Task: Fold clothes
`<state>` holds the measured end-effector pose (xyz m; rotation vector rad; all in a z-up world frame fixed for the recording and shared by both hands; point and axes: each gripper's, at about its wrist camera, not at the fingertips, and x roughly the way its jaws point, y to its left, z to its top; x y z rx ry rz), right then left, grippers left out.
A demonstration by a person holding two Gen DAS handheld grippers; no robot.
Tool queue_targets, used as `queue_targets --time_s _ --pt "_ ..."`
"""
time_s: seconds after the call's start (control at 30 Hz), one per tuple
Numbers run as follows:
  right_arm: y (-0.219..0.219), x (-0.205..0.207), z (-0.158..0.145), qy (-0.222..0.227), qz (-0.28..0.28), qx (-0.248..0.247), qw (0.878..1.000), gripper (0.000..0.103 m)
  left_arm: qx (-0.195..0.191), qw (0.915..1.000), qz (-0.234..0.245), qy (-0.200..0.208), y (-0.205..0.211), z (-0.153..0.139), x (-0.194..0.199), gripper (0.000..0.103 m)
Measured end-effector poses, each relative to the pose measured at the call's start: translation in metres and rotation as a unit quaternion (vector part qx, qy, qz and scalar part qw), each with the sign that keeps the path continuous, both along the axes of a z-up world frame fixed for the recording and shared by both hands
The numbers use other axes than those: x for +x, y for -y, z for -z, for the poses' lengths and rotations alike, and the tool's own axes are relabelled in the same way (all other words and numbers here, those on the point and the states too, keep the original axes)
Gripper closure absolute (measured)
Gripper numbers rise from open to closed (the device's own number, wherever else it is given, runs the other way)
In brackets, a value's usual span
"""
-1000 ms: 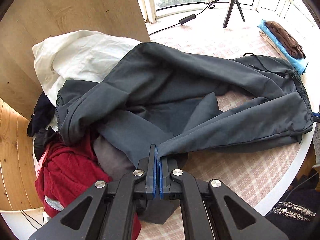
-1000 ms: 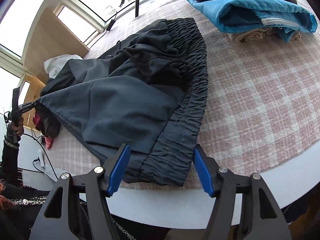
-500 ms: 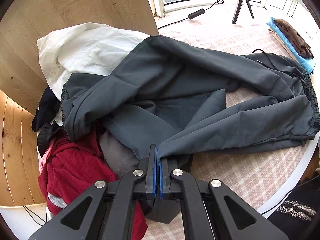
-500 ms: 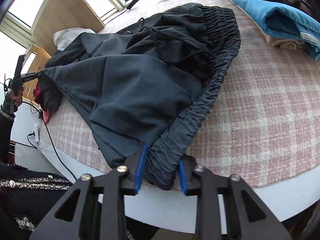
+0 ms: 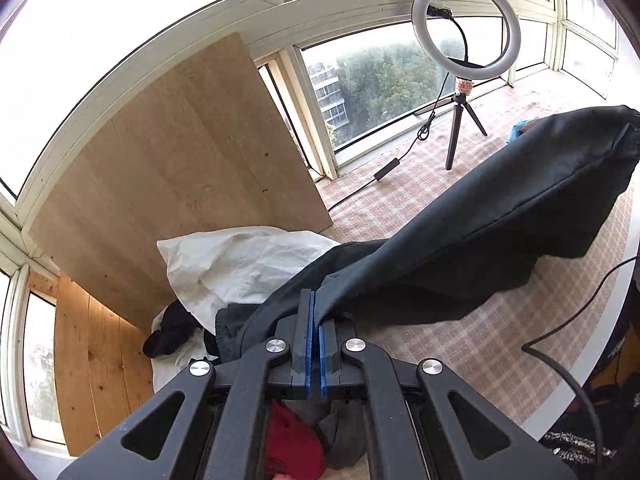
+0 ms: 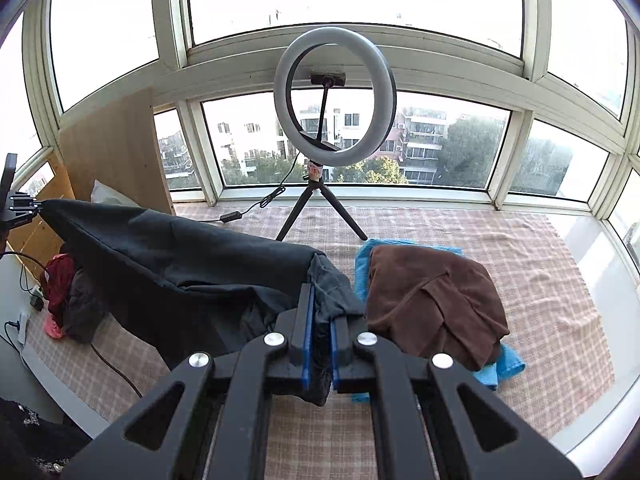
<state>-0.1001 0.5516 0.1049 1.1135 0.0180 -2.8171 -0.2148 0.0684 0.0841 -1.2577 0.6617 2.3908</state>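
I have the dark grey trousers [image 6: 172,268] clamped at both ends and lifted clear of the bench [image 6: 540,292]. My left gripper [image 5: 315,312] has its jaws closed tight on a thin edge of the fabric at one end. My right gripper [image 6: 320,312] has its jaws closed on a bunched fold at the other end, with cloth poking out below the blue pads [image 6: 307,344].

From the right wrist view, the trousers hang as a slack band between the two grippers, sagging toward the checked cloth [image 6: 400,220] that covers the bench. The lowest part may touch the cloth, though I cannot tell from here. The left gripper shows at the far left edge of that view, holding the other end up.

Just beside my right gripper lies a folded brown garment [image 6: 432,300] resting on a blue one [image 6: 504,364]. A ring light [image 6: 334,96] on a small tripod stands behind, near the windows. On the left, a heap of unfolded clothes sits against a wooden board [image 5: 168,168]: a white piece [image 5: 244,264], something black, and a red garment [image 6: 58,280].
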Motion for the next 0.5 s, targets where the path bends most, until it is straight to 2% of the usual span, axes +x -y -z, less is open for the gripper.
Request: queue_targets --time_s 0.1,0.2,0.27,0.33,0.37,0.43,0.5 --pt "-0.016 0.031 0.014 0.022 0.009 -0.005 1.0 0.097 0.006 0.9983 0.016 0.055 0.003 0.029 0.036 0.102" --pt "-0.03 0.066 0.075 0.087 0.031 -0.024 0.995 0.097 -0.006 0.9895 0.037 0.14 -0.004 0.096 0.082 0.102" --pt "-0.043 0.09 0.132 0.147 0.048 -0.041 0.987 0.097 -0.024 0.9768 0.049 0.207 -0.011 0.149 0.115 0.101" --pt "-0.052 0.107 0.19 0.207 0.065 -0.063 0.974 0.097 -0.037 0.96 0.047 0.274 -0.013 0.199 0.138 0.101" --pt "-0.056 0.114 0.219 0.236 0.073 -0.077 0.966 0.097 -0.044 0.9537 0.044 0.294 -0.013 0.216 0.145 0.1" --pt "-0.057 0.124 0.258 0.284 0.069 -0.082 0.953 0.096 -0.057 0.9407 0.046 0.331 -0.013 0.241 0.158 0.096" --pt "-0.054 0.13 0.28 0.323 0.054 -0.072 0.942 0.091 -0.061 0.9343 0.055 0.347 -0.012 0.243 0.164 0.093"
